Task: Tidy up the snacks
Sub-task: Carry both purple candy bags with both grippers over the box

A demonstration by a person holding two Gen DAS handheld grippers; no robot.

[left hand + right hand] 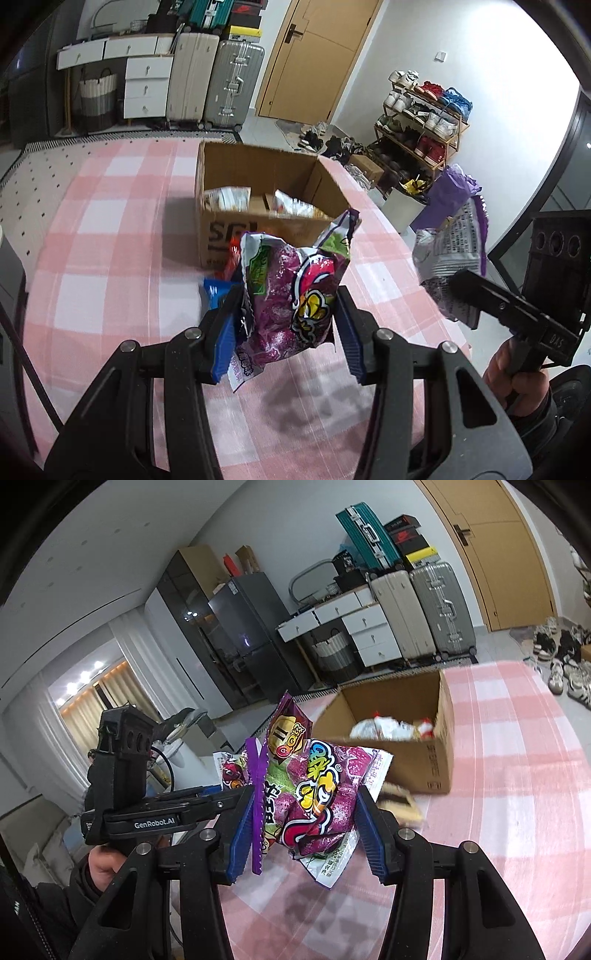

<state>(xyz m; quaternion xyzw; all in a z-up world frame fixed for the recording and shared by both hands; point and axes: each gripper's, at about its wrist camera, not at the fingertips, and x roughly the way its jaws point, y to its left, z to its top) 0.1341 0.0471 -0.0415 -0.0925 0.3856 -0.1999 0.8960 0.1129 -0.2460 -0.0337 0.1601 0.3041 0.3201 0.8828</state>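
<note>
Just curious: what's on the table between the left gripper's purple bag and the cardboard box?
In the left wrist view, a blue packet and a red one lie there.

Left gripper [288, 325]: matte black linkage arms, round silver pivot screws, blue ribbed pads [352, 343] on jaws. Right gripper [304, 834]: same black frame, silver screws, blue ribbed pads [242, 836]. White "GenRobot.AI" lettering on side, three round holes in rear block, black cable. Bare-skinned hand [517, 373], dark sleeve.
</note>
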